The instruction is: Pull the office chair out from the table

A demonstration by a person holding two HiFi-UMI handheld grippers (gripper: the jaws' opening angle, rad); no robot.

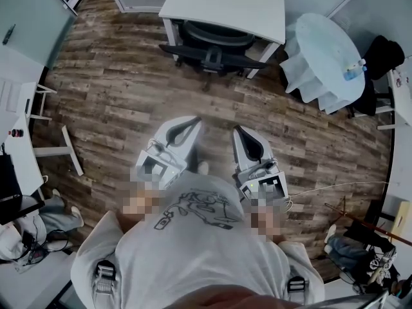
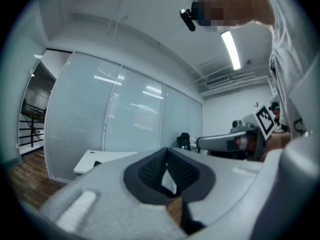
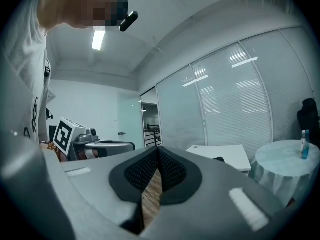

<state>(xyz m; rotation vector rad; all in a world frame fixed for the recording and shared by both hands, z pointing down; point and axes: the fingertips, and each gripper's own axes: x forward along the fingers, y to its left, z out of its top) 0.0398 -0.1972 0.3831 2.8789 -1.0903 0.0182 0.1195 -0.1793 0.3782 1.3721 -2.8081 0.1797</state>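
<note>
looks like the approach step: the office chair [image 1: 212,49] sits tucked under the white table [image 1: 225,2], well apart from the left gripper [image 1: 193,123] and right gripper [image 1: 238,131], both closed tight and empty, so next they'd need to reach it, open up and grab the backrest.

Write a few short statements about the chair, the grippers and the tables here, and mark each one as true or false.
1. The office chair is tucked under the white table. True.
2. The left gripper grips the chair's backrest. False: its jaws are together on nothing, well apart from the chair.
3. The right gripper has its jaws together. True.
4. The bottle stands on the floor. False: it stands on the round table.
</note>
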